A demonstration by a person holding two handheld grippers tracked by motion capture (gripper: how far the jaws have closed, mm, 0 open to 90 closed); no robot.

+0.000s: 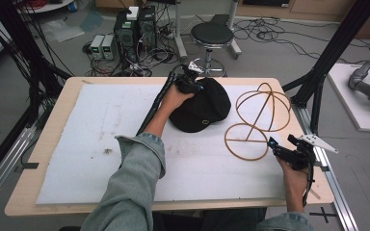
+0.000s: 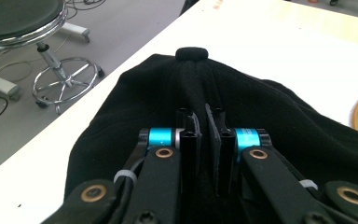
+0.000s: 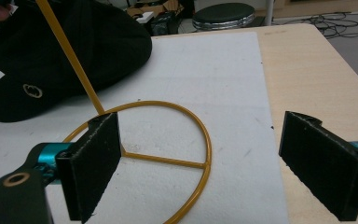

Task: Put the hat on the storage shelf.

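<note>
White foam mat (image 1: 77, 144) covering table. Left gripper (image 2: 204, 140) pinching black cap (image 1: 207, 108) crown fold at 12 o'clock; advise lifting straight. Right gripper (image 3: 200, 163) gaping wide, nearing wire stand (image 1: 257, 118) base at 3 o'clock.

Overhead view and both close tool views share the black cap (image 1: 200, 108).

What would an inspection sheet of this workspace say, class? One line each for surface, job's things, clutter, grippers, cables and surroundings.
Surface: wooden table covered by a white foam sheet with faint smudges.
Job's things: black cap lying on the sheet; yellow wire hat stand upright beside it.
Clutter: nothing seen on the table.
Grippers: left gripper pinching a fold of the cap's crown; right gripper open at the stand's base ring.
Cables: tangled on the floor.
Surroundings: stool, electronics boxes.
</note>
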